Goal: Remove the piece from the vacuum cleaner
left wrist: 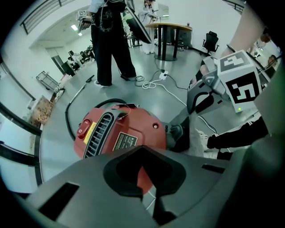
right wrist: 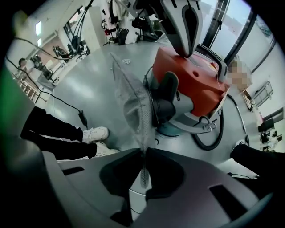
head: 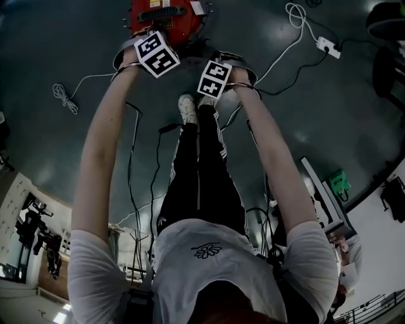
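Both closed: your right gripper (right wrist: 142, 152) pinches the mesh filter (right wrist: 131, 104) to pull it free. Your left gripper (left wrist: 142, 151), empty, seemingly steadies the vacuum cleaner (left wrist: 133, 129).

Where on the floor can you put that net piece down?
Bare floor for the net piece lies right of the right arm, below the power strip. Another patch sits left of the left arm, below the white cord. It is crowded between the vacuum and the shoes.
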Tool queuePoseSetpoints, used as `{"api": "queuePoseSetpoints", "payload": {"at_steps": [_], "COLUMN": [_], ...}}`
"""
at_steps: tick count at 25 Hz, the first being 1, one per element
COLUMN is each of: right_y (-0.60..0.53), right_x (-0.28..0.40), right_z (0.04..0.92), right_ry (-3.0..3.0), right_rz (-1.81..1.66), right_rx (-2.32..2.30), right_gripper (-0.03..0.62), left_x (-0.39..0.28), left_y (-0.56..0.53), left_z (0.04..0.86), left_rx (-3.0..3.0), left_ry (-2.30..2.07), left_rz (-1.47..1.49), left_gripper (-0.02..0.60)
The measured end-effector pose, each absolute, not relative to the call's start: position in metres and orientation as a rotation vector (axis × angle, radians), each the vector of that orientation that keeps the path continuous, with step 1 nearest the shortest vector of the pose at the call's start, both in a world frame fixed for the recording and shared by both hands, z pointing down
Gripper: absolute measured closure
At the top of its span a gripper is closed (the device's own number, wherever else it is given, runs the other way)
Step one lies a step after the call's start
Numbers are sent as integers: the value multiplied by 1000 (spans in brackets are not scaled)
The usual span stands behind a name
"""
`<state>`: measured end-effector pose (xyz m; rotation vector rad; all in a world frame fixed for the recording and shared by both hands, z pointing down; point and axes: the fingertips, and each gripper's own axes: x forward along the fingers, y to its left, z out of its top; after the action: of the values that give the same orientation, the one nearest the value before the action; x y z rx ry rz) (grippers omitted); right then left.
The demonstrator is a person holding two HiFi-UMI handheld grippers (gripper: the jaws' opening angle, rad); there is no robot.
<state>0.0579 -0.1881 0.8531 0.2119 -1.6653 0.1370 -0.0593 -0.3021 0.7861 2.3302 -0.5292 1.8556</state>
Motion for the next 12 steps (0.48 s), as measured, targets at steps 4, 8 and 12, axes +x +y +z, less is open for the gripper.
{"api": "queuePoseSetpoints", "payload": {"at_steps": [4,8,12], "right_y": [-156,-138,-133], "right_x": [47,31,29], "right_z": [857,860,857], "right_ry": [-1696,-1704,-1709], "right_rz": [178,230,170], "right_rx": [167,180,121], "right_gripper": [556,556,556], "left_x": [-59,-61,-62], "left_y": [-303,-304,-304], "left_z": [785,785,784], "left_rx": [2357,2369,2353], "left_ry": [-602,-640,-630], "left_rz": [1876,1847,1824], "left_gripper": [577,577,577]}}
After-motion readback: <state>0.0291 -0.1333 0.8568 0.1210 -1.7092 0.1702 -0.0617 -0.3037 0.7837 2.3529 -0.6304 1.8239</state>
